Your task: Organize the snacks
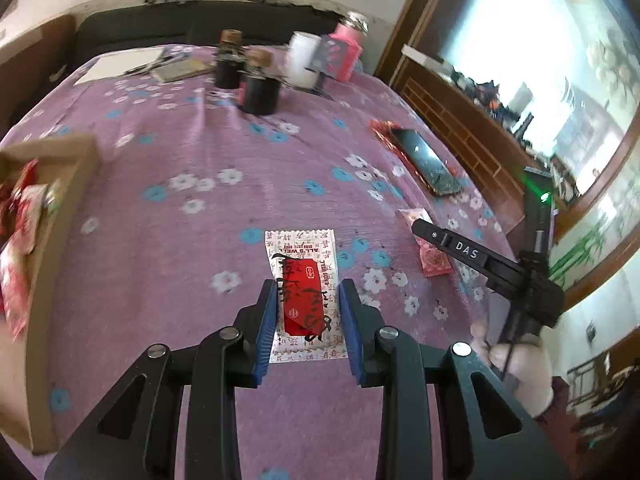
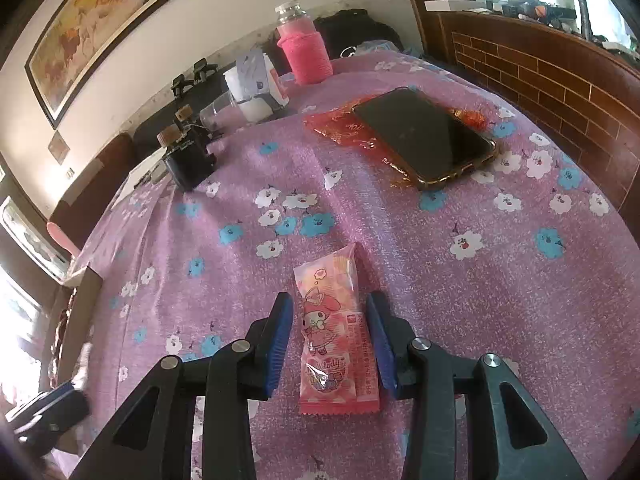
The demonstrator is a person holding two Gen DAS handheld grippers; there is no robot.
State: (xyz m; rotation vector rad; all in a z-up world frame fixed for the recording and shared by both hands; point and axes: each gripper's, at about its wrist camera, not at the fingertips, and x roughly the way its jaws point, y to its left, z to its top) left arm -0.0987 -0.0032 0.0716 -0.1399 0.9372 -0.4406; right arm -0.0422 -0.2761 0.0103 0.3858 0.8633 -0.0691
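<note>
A white and red snack packet [image 1: 306, 292] lies flat on the purple flowered tablecloth [image 1: 192, 216]. My left gripper [image 1: 308, 286] is open, its blue pads on either side of the packet, not closed on it. A pink cartoon snack packet [image 2: 336, 336] lies flat on the cloth. My right gripper [image 2: 330, 306] is open and straddles it without gripping. In the left wrist view the right gripper [image 1: 480, 258] shows at the right, over the pink packet [image 1: 430, 254]. A cardboard box [image 1: 52, 216] holding red snack packets stands at the left.
A phone [image 2: 424, 136] lies on a red wrapper [image 2: 344, 128] at the right. Two dark corked jars [image 1: 248, 76], a white cup [image 1: 304, 58], a pink-sleeved bottle [image 2: 302, 46] and papers [image 1: 124, 62] stand at the far side. A wooden headboard [image 2: 540, 64] borders the right edge.
</note>
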